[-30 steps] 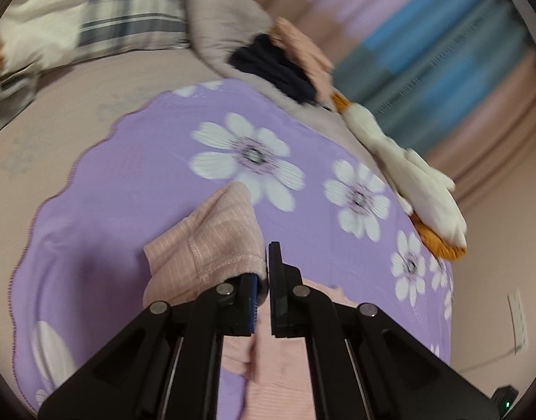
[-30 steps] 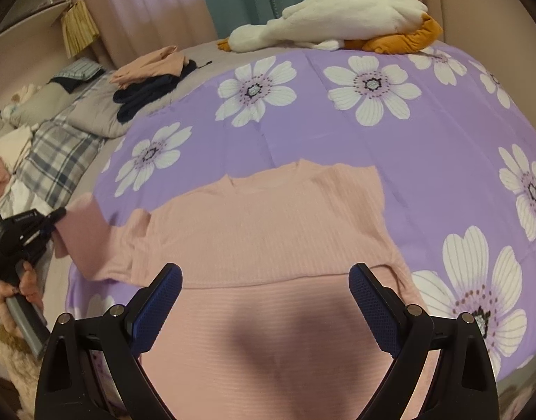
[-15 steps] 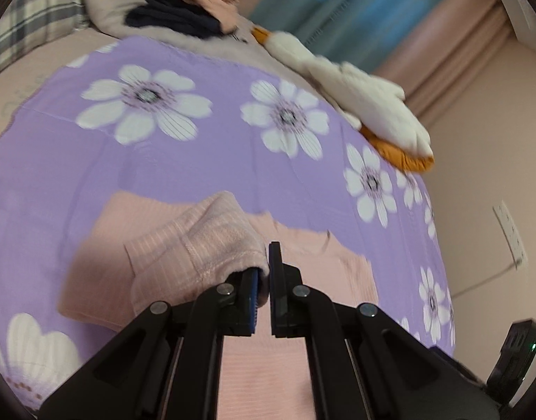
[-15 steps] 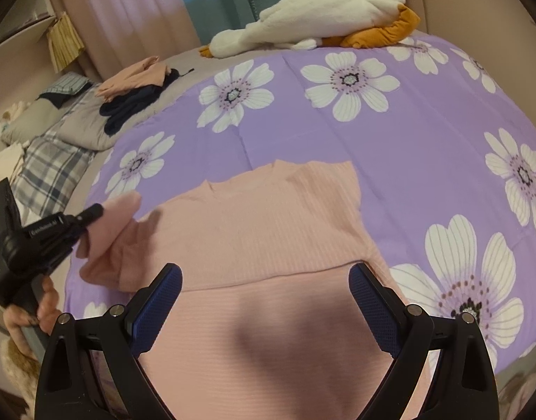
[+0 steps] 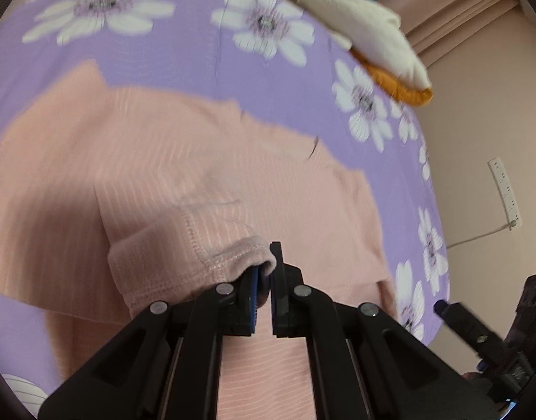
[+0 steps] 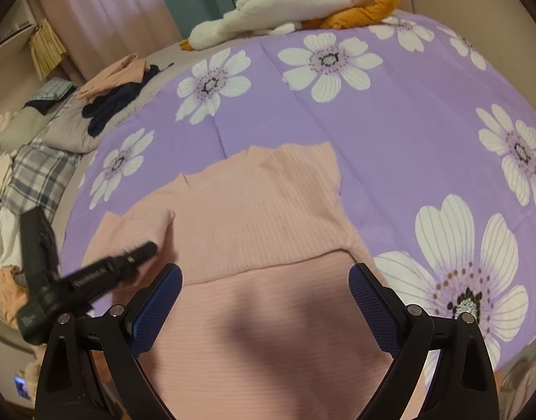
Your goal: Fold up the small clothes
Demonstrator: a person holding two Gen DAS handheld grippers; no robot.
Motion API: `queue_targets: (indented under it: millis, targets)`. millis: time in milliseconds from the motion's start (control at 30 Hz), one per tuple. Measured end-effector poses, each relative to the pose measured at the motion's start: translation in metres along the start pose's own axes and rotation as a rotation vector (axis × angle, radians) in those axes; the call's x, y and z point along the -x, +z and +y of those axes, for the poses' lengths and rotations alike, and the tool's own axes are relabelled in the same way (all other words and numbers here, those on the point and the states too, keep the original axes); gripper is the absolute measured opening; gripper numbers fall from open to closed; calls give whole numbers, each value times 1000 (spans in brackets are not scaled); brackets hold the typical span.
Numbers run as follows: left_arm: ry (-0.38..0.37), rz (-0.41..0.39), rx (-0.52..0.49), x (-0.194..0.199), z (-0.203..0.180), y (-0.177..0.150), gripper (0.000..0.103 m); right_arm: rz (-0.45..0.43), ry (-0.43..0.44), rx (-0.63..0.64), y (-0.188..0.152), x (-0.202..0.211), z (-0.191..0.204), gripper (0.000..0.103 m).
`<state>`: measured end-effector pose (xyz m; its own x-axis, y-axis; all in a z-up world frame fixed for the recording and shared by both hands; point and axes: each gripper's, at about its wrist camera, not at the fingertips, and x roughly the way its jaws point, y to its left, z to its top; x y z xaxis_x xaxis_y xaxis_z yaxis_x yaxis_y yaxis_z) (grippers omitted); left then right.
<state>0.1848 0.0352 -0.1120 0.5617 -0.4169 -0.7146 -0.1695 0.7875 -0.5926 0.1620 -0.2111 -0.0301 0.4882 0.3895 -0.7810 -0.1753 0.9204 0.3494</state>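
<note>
A pink ribbed sweater (image 6: 261, 217) lies flat on a purple flowered bedspread (image 6: 390, 133), neckline away from me. My left gripper (image 5: 264, 273) is shut on the cuff of the sweater's left sleeve (image 5: 184, 245) and holds it over the sweater's body (image 5: 135, 147). In the right wrist view the left gripper (image 6: 142, 252) shows at the left, with the sleeve (image 6: 135, 231) folded inward. My right gripper (image 6: 264, 301) is open and empty above the sweater's lower part. It shows at the left wrist view's right edge (image 5: 457, 315).
A white and orange plush toy (image 6: 303, 3) lies at the bedspread's far edge. A pile of dark and peach clothes (image 6: 117, 94) and a plaid pillow (image 6: 33, 171) sit at the left. A wall with a socket strip (image 5: 506, 189) is at the right.
My left gripper has carried the sleeve cuff to the right, from beside the sweater over onto its body. The right gripper has stayed open and nearly still.
</note>
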Motion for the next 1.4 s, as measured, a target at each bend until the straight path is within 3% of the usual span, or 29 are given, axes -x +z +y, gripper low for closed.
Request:
queue_targets:
  millis: [67, 167, 233, 267, 433, 700, 800, 900, 1000, 1100, 1167, 1267, 1400]
  targets:
    - [23, 31, 11, -9, 7, -6, 2, 12, 15, 4, -2, -3, -1, 95]
    - [-8, 29, 4, -6, 9, -14, 17, 27, 0, 10, -3, -9, -1, 95]
    - [-49, 31, -16, 5, 6, -18, 43, 43, -6, 11, -5, -13, -2, 95]
    - [-58, 28, -23, 11, 5, -20, 46, 54, -3, 11, -6, -16, -2, 95]
    - [31, -76, -85, 59, 11, -24, 60, 71, -12, 42, -5, -25, 7, 95]
    - [159, -207, 79, 121, 76, -32, 57, 82, 110, 203, 2, -38, 69, 92]
    - [225, -212, 128, 131, 94, -38, 47, 99, 124, 319, 2, -51, 104, 85]
    - [231, -208, 165, 137, 106, -43, 39, 150, 152, 398, -4, -74, 135, 84]
    - [246, -206, 182, 142, 111, -48, 39, 218, 133, 463, -16, -101, 158, 84]
    - [252, -194, 189, 143, 111, -50, 39, 244, 59, 521, -27, -125, 171, 82]
    - [253, -194, 191, 145, 111, -51, 39, 236, 14, 532, -29, -134, 170, 73]
    - [248, -220, 207, 154, 115, -56, 39, 220, 26, 530, -29, -138, 167, 64]
    - [255, -221, 216, 157, 118, -57, 39, 208, 57, 502, -21, -134, 158, 27]
